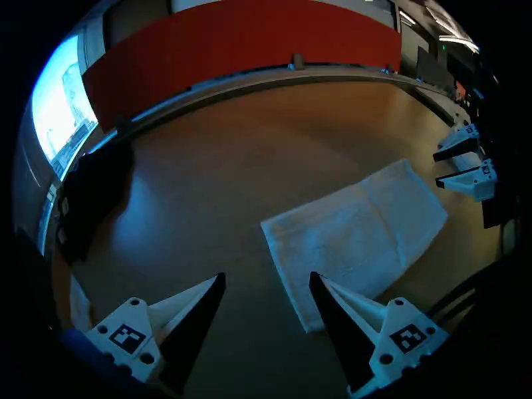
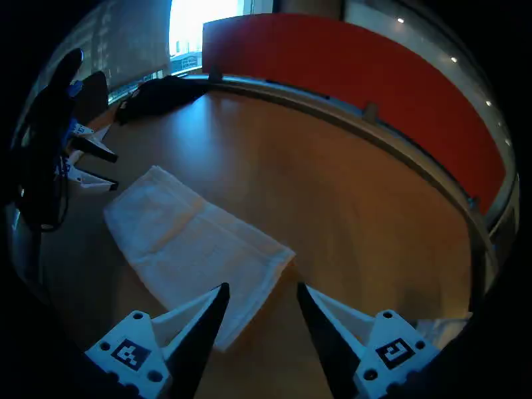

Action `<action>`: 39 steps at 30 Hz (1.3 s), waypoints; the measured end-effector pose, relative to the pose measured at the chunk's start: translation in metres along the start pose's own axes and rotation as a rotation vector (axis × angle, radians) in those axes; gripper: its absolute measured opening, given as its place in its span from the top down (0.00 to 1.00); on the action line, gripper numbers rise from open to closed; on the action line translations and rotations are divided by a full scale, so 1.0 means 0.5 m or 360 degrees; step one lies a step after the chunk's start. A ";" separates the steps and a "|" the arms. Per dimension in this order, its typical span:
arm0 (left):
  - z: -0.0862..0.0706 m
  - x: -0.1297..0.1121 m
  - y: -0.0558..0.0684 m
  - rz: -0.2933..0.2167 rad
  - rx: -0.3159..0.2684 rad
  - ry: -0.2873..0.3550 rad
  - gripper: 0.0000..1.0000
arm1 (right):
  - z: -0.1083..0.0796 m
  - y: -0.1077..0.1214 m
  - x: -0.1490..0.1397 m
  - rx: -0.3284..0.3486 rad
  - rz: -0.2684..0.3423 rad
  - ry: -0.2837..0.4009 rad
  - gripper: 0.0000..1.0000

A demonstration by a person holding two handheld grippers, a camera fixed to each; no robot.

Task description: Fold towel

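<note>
One white towel [image 1: 359, 233] lay flat on the wooden table [image 1: 219, 179], folded into a long rectangle with a crease across it, and neither gripper held it.

The left gripper view gave the left gripper [image 1: 266, 276] close up: its two fingers were spread wide with nothing between them. The finger on the right of that picture stood over the towel's near corner, and whether it touched the cloth could not be told. Past the towel's far end, at the table's edge, that view also caught the right gripper [image 1: 436, 169], small, its two fingers apart and off the cloth.

The right gripper view turned this around. There the right gripper was the near one, its two fingers parted and empty, the tips just short of the towel's near edge. The left gripper was the small far one, beside the towel's other end, fingers apart. This view added a dark sleeve [image 2: 46, 153] behind the far gripper.

Each view had one red panel [image 1: 233, 46] standing along the table's far edge, one bright window [image 1: 60, 113] and one dark bag-like shape [image 1: 93, 193] on the table below that window. The count came to one towel, two grippers, and four fingers in each view
</note>
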State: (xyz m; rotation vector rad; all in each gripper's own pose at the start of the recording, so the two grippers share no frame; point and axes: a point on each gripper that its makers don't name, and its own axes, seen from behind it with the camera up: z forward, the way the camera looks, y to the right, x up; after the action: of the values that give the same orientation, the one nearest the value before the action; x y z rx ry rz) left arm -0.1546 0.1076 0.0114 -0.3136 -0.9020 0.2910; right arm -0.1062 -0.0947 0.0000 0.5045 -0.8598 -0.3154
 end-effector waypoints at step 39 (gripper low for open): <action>-0.145 -0.165 -0.009 -0.0378 0.0107 -0.0035 0.07 | -0.049 -0.057 -0.071 0.0093 -0.0032 -0.0028 0.22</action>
State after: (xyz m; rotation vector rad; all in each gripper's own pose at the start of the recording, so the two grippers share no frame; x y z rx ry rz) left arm -0.1445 0.0623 -0.0883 -0.1393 -0.9390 0.1052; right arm -0.1110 -0.0951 -0.0517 0.5656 -0.8833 -0.3144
